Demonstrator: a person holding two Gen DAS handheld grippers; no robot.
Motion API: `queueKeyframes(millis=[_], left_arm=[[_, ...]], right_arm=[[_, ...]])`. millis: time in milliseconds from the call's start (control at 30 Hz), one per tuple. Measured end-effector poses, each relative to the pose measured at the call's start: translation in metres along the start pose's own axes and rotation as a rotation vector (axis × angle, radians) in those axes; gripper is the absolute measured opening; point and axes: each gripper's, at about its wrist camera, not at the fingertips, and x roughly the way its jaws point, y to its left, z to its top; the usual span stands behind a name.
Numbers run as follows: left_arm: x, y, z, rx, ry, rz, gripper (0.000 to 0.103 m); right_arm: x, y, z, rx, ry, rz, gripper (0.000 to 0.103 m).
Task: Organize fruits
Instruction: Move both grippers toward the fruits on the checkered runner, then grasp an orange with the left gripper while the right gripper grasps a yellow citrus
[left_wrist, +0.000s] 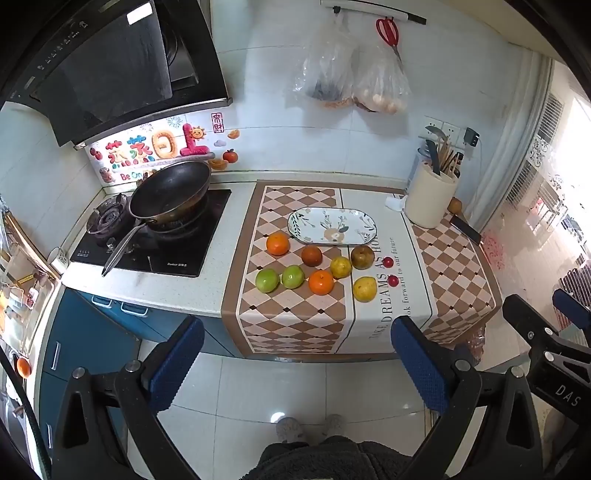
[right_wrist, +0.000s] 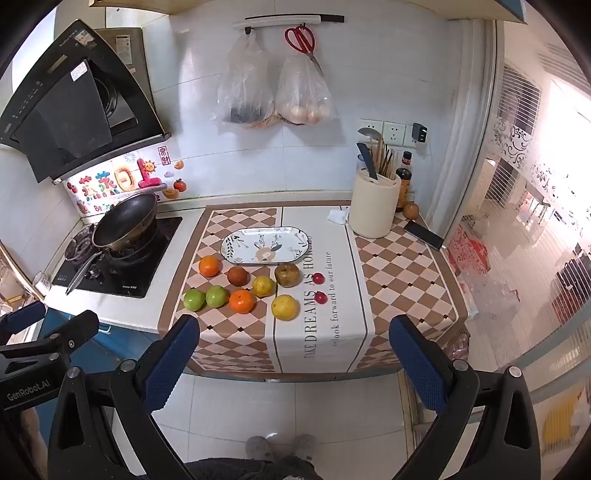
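Several fruits lie on the checkered mat in front of an empty oval floral plate (left_wrist: 332, 226) (right_wrist: 265, 245): two oranges (left_wrist: 277, 244) (right_wrist: 242, 301), two green fruits (left_wrist: 267, 280) (right_wrist: 194, 299), two yellow fruits (left_wrist: 365, 289) (right_wrist: 284, 307), a reddish-brown fruit (left_wrist: 311, 256), a brown pear (left_wrist: 362, 257) (right_wrist: 287, 274) and two small red fruits (left_wrist: 393, 280) (right_wrist: 320, 297). My left gripper (left_wrist: 295, 354) is open and empty, held back from the counter above the floor. My right gripper (right_wrist: 291, 354) is open and empty, at the counter's front edge.
A wok (left_wrist: 170, 194) sits on the stove at the left. A cream utensil holder (right_wrist: 373, 206), a sauce bottle (right_wrist: 403, 182), an onion (right_wrist: 410, 210) and a phone (right_wrist: 423, 235) stand at the back right. Bags and red scissors (right_wrist: 301, 38) hang on the wall.
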Motion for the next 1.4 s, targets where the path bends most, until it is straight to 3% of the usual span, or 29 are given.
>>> queueKeyframes(millis=[233,400,567,800,1033,1100,1300,1333,1400], left_arm=[[0.002,0.001,-0.001,-0.006,-0.018,0.008,0.103],[0.026,0.011,0.014,0.014,-0.108,0.093,0.103],[0.086,0.026,0.025,0.042,-0.087,0.136,0.103],[0.197,0.036,0.034,0.028,0.148,0.145,0.103],[0.309,0.025,0.029,-0.032,0.389,0.111,0.100],[0.334,0.020,0.030,-0.065,0.456,0.098,0.091],[0.402,0.005,0.033,-0.178,0.627,-0.002,0.091],[0.411,0.000,0.033,-0.184,0.650,-0.014,0.091],[0.425,-0.006,0.035,-0.193,0.684,-0.029,0.091]], right_arm=[[0.008,-0.002,0.000,0.055,-0.002,-0.006,0.103],[0.030,-0.006,-0.003,0.087,-0.067,-0.023,0.103],[0.094,-0.018,-0.006,0.180,0.044,0.019,0.103],[0.237,-0.030,-0.027,0.233,0.234,0.083,0.103],[0.392,-0.027,-0.032,0.229,0.429,0.179,0.087],[0.425,-0.023,-0.034,0.207,0.475,0.191,0.086],[0.513,0.001,-0.044,0.109,0.655,0.279,0.085],[0.524,0.007,-0.046,0.087,0.677,0.284,0.076],[0.539,0.017,-0.048,0.027,0.700,0.263,0.070]])
